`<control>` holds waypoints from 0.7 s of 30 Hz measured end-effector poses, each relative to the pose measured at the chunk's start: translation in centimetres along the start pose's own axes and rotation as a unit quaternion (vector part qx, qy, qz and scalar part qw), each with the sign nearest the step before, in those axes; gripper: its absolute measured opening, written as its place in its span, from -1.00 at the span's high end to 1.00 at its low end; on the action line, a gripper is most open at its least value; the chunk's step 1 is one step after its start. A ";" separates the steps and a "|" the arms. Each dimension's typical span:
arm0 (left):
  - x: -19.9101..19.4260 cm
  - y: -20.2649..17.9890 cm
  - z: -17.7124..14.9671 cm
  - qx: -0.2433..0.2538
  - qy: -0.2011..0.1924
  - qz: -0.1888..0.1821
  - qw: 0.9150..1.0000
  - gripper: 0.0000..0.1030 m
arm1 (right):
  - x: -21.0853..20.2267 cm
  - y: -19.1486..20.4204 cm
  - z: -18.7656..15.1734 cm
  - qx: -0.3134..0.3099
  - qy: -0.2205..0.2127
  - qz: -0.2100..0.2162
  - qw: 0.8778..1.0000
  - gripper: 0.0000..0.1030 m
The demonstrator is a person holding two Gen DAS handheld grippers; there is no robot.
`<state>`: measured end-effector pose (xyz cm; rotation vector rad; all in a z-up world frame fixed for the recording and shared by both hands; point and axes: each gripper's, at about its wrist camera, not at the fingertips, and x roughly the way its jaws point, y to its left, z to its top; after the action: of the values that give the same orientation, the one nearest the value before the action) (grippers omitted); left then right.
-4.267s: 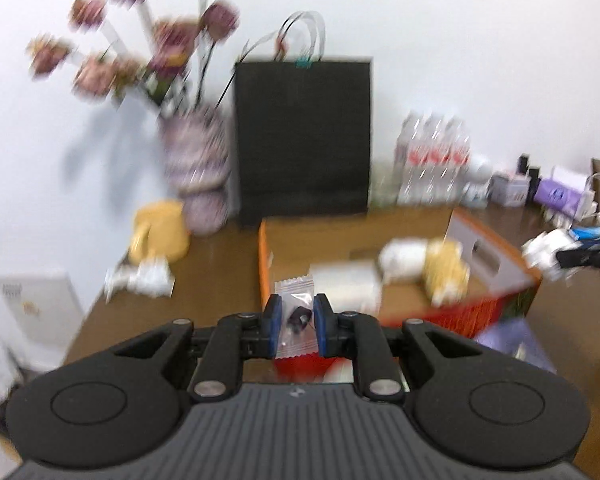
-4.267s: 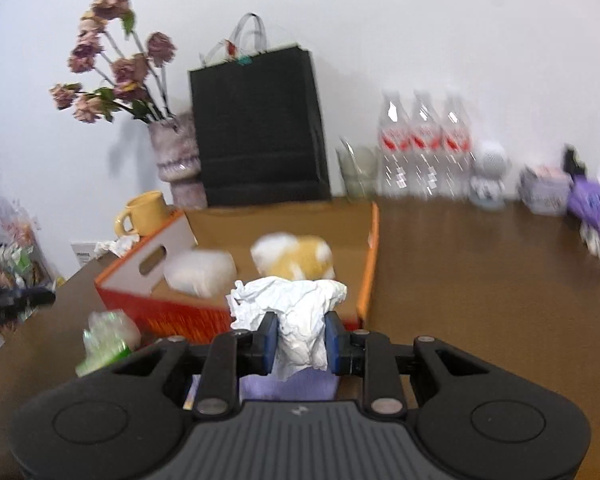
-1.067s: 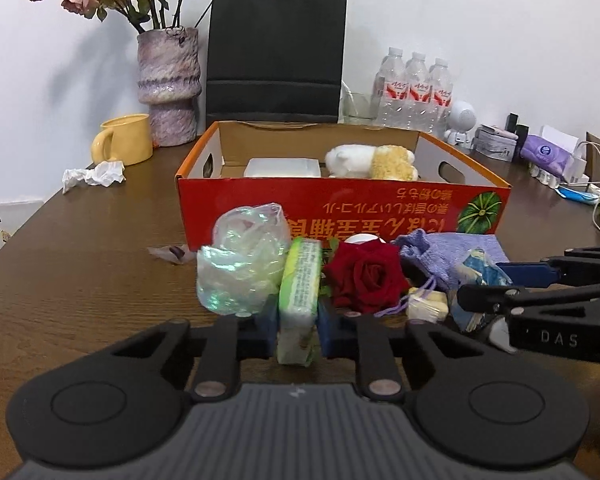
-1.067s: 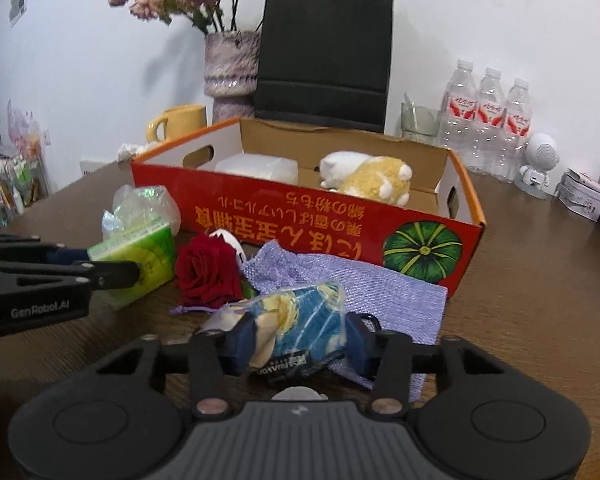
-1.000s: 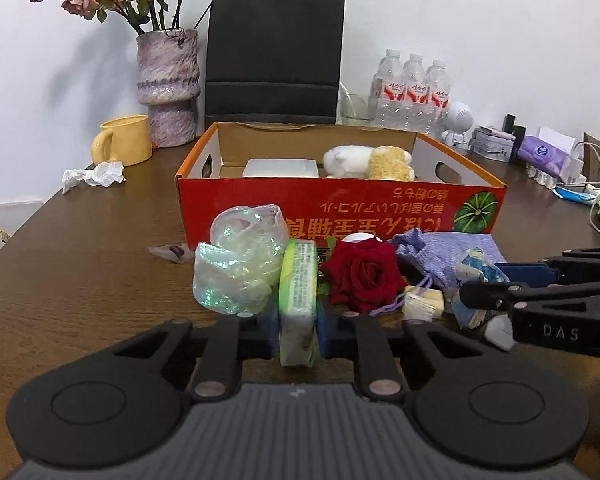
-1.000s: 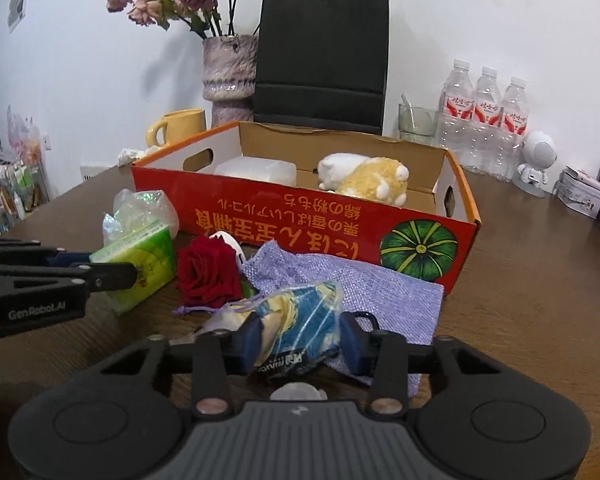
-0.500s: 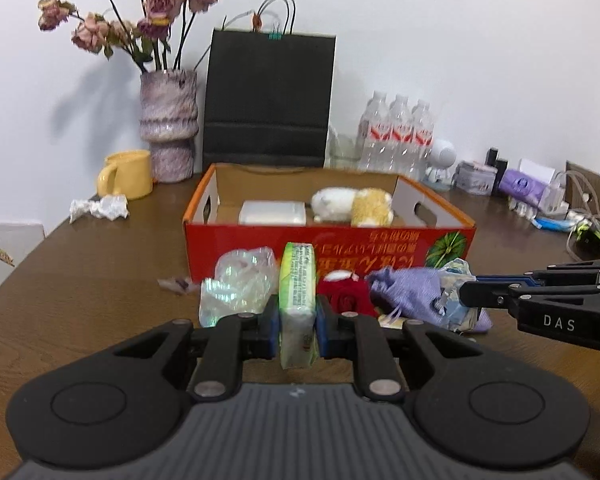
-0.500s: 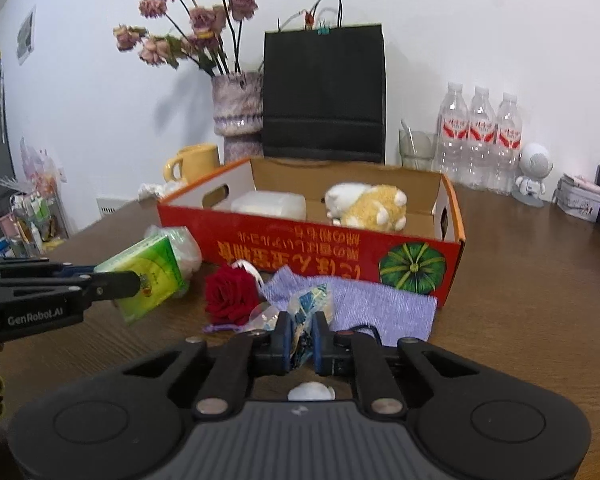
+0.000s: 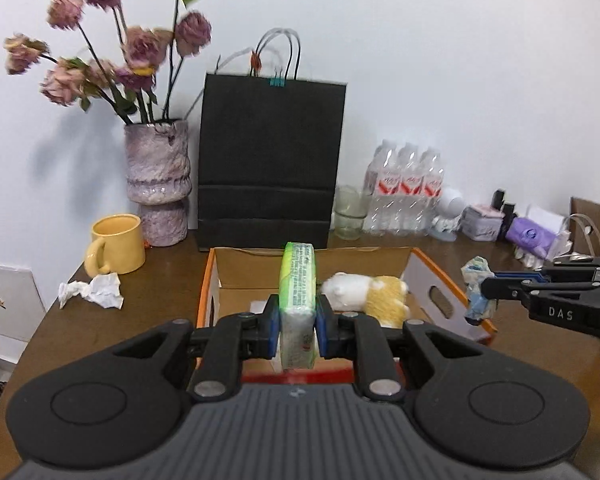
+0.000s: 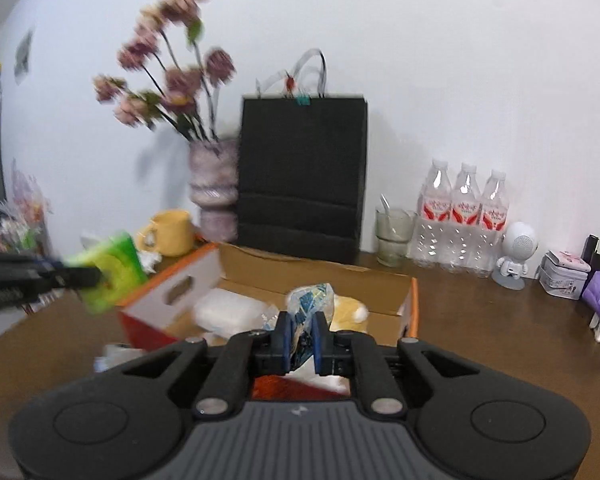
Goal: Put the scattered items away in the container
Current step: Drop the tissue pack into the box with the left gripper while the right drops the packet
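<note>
Left gripper [image 9: 297,330], bottom center of the left wrist view, is clamped on a green tissue pack [image 9: 298,292] held upright on edge, in front of the open cardboard box [image 9: 440,278]. Right gripper [image 10: 300,338], bottom center of the right wrist view, is pinched tight on a crinkly blue-and-white wrapper [image 10: 310,300] over the box's near side. Inside the box: a white-and-yellow plush toy [image 9: 366,292] at center right and a white packet [image 10: 228,312]. Crumpled tissue [image 9: 94,290] lies on the table [image 9: 100,332] at left, near a yellow mug [image 9: 116,244].
</note>
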<state>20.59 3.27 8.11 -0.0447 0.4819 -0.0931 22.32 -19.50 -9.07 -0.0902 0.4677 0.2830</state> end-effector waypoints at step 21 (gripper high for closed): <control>14.6 0.9 -1.5 0.016 0.151 0.053 0.987 -0.32 | 15.2 -3.4 -0.3 0.030 0.195 -0.026 0.980 0.07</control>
<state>32.87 2.65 -0.06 0.0266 0.7852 -0.0020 36.13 -19.01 -16.22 -0.1000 0.8610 0.2003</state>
